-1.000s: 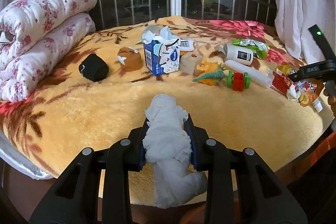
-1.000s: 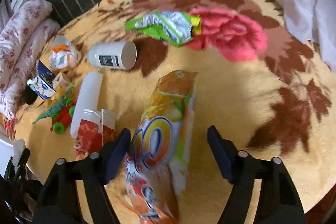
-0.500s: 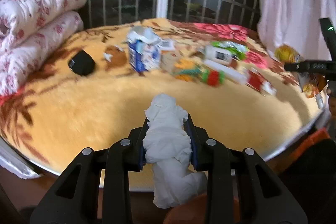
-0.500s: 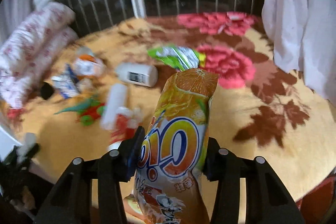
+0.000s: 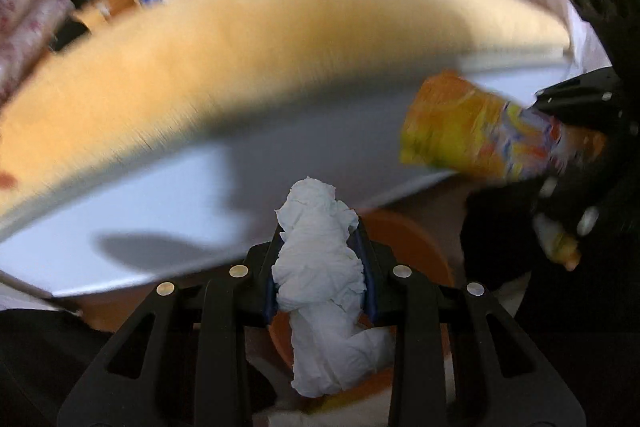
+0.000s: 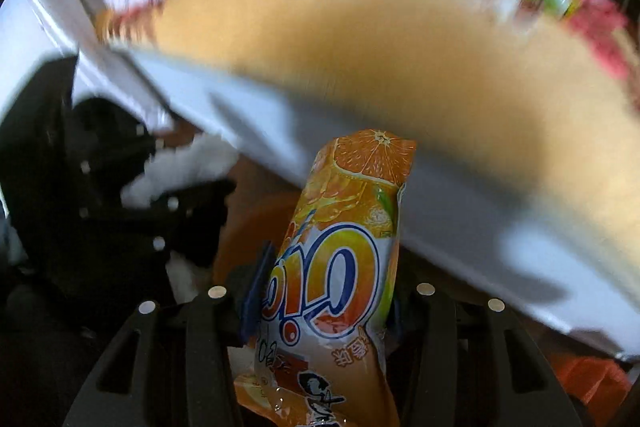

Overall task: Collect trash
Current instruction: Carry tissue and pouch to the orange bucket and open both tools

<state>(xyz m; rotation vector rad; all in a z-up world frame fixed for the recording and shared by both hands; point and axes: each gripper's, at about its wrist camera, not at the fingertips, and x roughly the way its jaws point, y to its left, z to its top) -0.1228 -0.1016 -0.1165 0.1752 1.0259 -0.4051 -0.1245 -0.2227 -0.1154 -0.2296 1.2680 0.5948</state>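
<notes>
Below bed edge — left tool [image 5: 320, 275] clamps tissue wad [image 5: 320, 267]; right tool [image 6: 320, 303] clamps orange wrapper [image 6: 340, 259], both level.

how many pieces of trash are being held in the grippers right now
2. A crumpled white tissue sits clamped in the left gripper, and an orange snack wrapper in the right gripper. More litter on the bed is too blurred to count.
</notes>
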